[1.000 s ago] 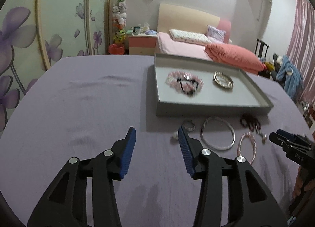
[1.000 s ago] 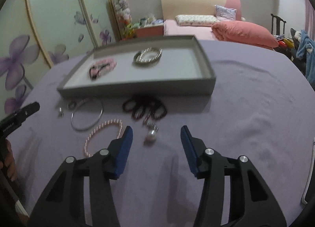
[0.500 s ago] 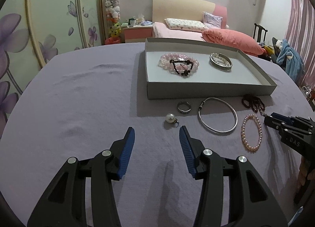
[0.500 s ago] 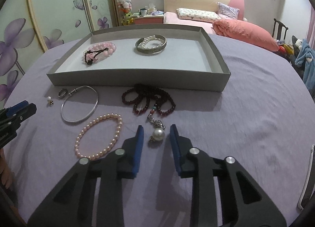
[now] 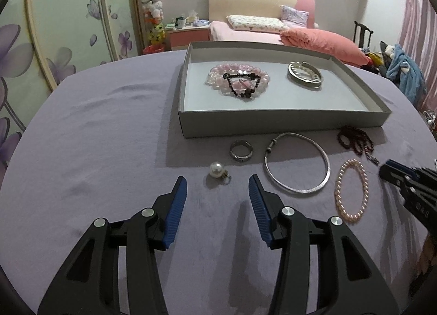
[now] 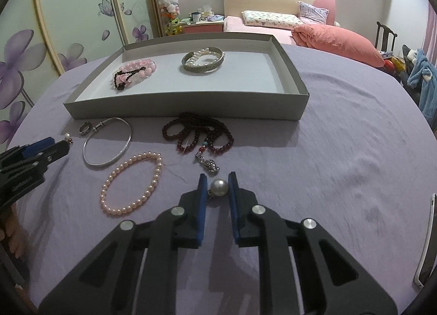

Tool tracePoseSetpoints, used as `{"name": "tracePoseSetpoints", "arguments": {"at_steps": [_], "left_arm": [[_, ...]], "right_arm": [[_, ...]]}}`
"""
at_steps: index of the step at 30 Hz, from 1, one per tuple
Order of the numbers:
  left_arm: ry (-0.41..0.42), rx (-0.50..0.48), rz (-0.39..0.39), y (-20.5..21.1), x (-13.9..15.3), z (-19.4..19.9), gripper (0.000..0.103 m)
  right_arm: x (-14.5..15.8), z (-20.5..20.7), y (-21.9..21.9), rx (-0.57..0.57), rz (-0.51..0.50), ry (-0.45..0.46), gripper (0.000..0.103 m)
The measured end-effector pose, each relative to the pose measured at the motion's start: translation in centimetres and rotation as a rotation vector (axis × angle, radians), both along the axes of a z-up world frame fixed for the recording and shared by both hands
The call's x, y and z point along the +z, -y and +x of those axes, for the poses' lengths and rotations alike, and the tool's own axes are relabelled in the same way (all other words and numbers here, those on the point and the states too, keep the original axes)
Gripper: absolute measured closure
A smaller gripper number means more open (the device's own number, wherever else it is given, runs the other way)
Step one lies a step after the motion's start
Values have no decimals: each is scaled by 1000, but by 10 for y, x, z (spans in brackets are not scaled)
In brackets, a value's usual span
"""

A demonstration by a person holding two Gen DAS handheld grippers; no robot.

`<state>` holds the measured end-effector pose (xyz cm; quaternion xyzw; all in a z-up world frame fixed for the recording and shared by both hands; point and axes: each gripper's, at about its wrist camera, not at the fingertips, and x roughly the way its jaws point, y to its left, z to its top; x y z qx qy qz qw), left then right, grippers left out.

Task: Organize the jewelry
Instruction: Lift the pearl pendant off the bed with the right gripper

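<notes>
- On the purple cloth before the grey tray (image 6: 188, 104), the right gripper (image 6: 217, 186) has just been closing; its pads now touch a pearl pendant (image 6: 218, 187), ready for lifting.
- Left gripper (image 5: 217, 186) gapes, empty, straddling the second pearl pendant (image 5: 217, 169).

Left gripper (image 5: 217, 186): two matte black angular fingers, each with triangular cut-outs low down and two round silver screw heads along its upper edge. A ribbed blue pad (image 5: 177, 214) lines the inner face of each finger, running up to the tip.

Right gripper (image 6: 217, 183) is the same build: black fingers, silver screws, smooth-looking blue pads (image 6: 201, 207) on the inner faces. Seen side-on from the left camera, faint pale lettering marks its black body, too small to read.
</notes>
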<state>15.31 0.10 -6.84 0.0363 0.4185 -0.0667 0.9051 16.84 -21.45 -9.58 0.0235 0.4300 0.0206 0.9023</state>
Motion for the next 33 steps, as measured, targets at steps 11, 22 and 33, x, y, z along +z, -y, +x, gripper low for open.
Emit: {"name": "tracePoseSetpoints", "arguments": {"at_steps": [11,22,33], "left_arm": [[-16,20,14,2,-4,9,87],[-19,-28,18,-4,-3,-12,86],[-19,-26,15,-3,-4,-10,86]], "right_arm": [[0,0,-1,0,4,0,87],[0,-1,-1,1,-6,-1,87],[-1,-1,-3,1,-11,-1,87]]}}
